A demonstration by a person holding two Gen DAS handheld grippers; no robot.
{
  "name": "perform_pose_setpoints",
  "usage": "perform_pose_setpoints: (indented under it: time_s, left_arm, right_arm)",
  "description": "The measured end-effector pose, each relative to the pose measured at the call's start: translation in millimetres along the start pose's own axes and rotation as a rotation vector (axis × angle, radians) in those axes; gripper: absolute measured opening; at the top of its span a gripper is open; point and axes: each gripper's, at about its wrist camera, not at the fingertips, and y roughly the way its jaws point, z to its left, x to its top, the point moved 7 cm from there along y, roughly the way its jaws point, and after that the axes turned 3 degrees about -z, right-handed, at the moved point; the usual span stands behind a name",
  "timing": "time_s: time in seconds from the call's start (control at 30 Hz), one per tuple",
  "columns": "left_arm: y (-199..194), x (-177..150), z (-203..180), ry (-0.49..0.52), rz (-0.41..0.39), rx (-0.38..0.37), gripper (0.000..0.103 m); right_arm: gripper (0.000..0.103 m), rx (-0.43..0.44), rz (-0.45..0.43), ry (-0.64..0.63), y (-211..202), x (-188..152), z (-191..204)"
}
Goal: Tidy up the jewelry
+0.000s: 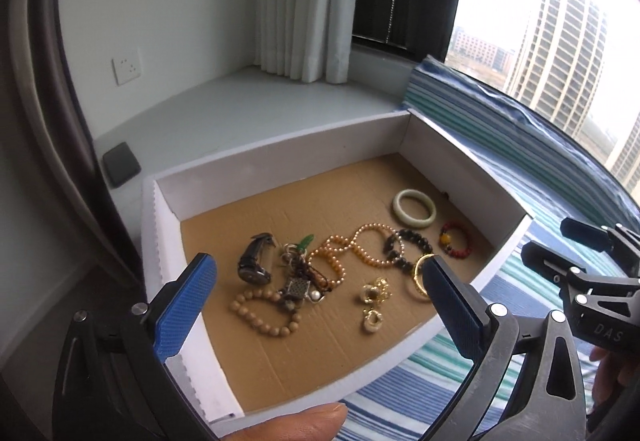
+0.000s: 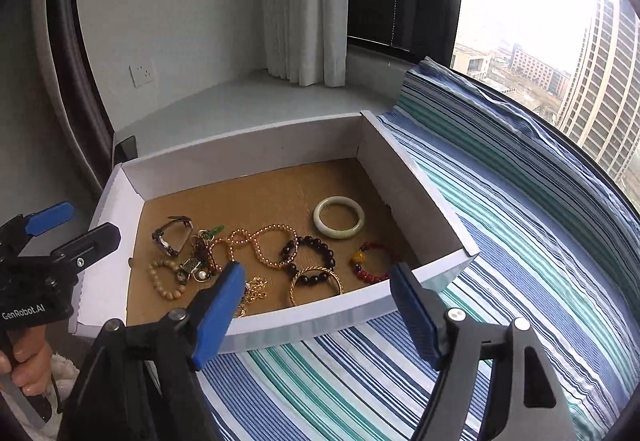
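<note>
- A shallow white cardboard box (image 1: 280,157) with a brown floor sits on a blue, green and white striped cloth (image 2: 500,241), filling the middle of both views.
- Loose jewelry lies scattered on the box floor.
- A pale green jade bangle (image 1: 415,208) lies flat toward the right rear of the box, apart from the rest.
- Just in front of it, near the right wall, is a red bead bracelet (image 1: 455,239) with one yellow bead.
- A dark bead bracelet (image 2: 310,255) and a thin gold bangle (image 2: 316,286) overlap near the front wall.
- An orange pearl strand (image 1: 352,247) loops across the center.
- A black wristwatch (image 1: 256,259) stands on its side at the left, next to a tangle of small charms.
- A tan wooden bead bracelet (image 1: 264,311) lies at the front left.
- The left gripper (image 1: 316,289) hovers over the front of the box, blue-padded jaws spread wide, holding nothing.
- The right gripper (image 2: 318,299) hangs at the box's front wall, jaws also wide apart and empty.
- A white curtain (image 2: 304,1) hangs at upper center; tall buildings show through the window at right.
</note>
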Motion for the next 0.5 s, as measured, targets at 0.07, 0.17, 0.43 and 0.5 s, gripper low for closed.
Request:
perform_pose_setpoints:
  time_s: [0.07,0.17,0.43,0.5]
  left_arm:
    - [0,-3,2,-0.018,0.016,0.005,0.103]
    - [-3,-4,9,-0.013,0.009,0.078,0.103]
    - [-11,-4,22,-0.048,-0.004,0.127,0.103]
    - [-13,-4,23,-0.042,-0.011,0.145,0.103]
  right_arm:
    - [0.076,-0.016,-0.008,-0.019,-2,1,5]
    - [0.077,-0.029,-0.015,-0.046,-3,2,13]
    - [0.077,-0.007,-0.013,-0.079,1,6,33]
    - [0.077,-0.005,-0.007,-0.079,3,7,36]
